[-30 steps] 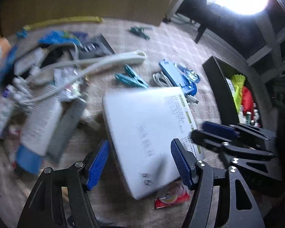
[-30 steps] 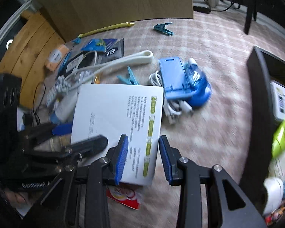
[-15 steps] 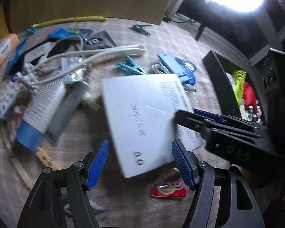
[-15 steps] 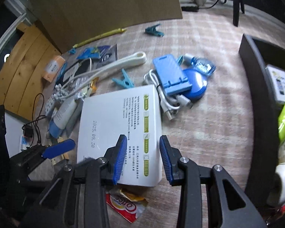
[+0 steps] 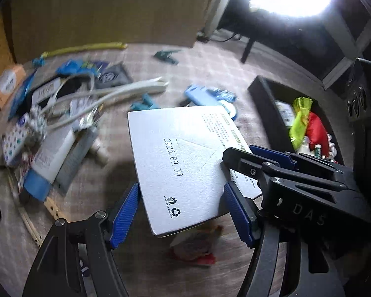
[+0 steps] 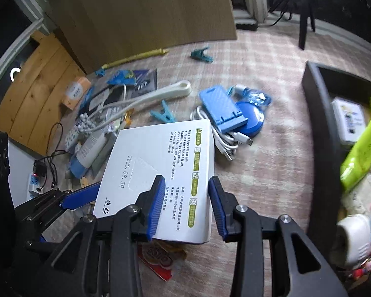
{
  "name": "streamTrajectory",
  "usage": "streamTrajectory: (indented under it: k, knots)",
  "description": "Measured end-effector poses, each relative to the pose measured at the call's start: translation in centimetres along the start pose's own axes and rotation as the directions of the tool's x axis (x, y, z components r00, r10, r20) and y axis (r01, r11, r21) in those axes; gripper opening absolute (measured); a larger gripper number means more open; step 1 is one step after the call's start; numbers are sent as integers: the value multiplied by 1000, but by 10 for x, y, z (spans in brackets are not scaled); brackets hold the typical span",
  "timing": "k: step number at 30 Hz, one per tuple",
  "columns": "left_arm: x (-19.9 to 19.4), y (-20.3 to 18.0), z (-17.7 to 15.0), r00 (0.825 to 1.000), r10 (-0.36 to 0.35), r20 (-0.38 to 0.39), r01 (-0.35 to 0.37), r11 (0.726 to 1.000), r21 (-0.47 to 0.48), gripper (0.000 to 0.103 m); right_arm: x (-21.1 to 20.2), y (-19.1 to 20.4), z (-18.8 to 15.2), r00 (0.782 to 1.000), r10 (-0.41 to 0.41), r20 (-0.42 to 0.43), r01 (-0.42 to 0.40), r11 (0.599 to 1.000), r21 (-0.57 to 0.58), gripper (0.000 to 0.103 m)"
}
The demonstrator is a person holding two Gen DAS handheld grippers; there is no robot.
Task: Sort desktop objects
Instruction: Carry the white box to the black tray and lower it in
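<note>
A flat white box [image 5: 183, 158] with printed text and a date is raised off the table, tilted, near edge toward me. My left gripper [image 5: 183, 212] is open, its blue pads either side of the box's near end. My right gripper [image 6: 186, 205] holds the box's [image 6: 160, 168] right edge between its blue pads; in the left wrist view its fingers [image 5: 257, 158] lie above and below that edge. The black storage bin [image 6: 319, 128] stands to the right.
A red snack packet [image 6: 160, 259] lies under the box. Beyond are a blue phone stand [image 6: 220, 109], white cable [image 6: 225, 141], teal clothespins [image 6: 164, 115], a white strap [image 6: 150, 96], tubes and packets [image 5: 52, 153] at left. The bin holds a green packet [image 6: 361, 151].
The white box has risen off the table and come toward both cameras, uncovering the snack packet. The right gripper has stayed clamped on its edge. The left gripper stays open.
</note>
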State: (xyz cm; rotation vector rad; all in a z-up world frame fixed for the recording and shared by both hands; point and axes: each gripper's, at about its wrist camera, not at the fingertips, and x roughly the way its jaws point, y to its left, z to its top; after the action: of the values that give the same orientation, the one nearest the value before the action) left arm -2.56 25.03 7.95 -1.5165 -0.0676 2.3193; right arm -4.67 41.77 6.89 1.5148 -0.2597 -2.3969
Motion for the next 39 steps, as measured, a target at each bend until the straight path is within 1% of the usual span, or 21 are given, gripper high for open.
streamTrajectory:
  k: [7,12,17,20,25,27,30,39]
  knots:
    - [-15,-53,14,998,-21,52,18,998,68,66,-45,-34,3,997,-16,79,14,1000,22,37]
    - [-18,-102,27,995,-60,79,49,989,138,67,-83,-68,4,989,-51,142,44,998,51,37]
    - [-8,-153,37,990,-116,79,99,976,194,67,-118,-111,3,976,-115,184,99,990,99,37]
    - [0,-186,42,987,-142,71,122,965,232,67,-138,-140,1,965,-167,204,143,982,127,37]
    - [19,-241,50,982,-177,64,152,946,288,67,-162,-188,-5,945,-237,223,201,964,176,37]
    - [23,-258,54,981,-183,64,155,939,307,67,-170,-206,-5,936,-267,230,224,955,194,37]
    - [32,-282,61,979,-194,60,163,928,336,67,-178,-227,-5,928,-291,233,243,946,215,37]
    - [52,-319,73,975,-221,30,194,908,372,67,-191,-269,1,915,-337,224,280,927,250,37]
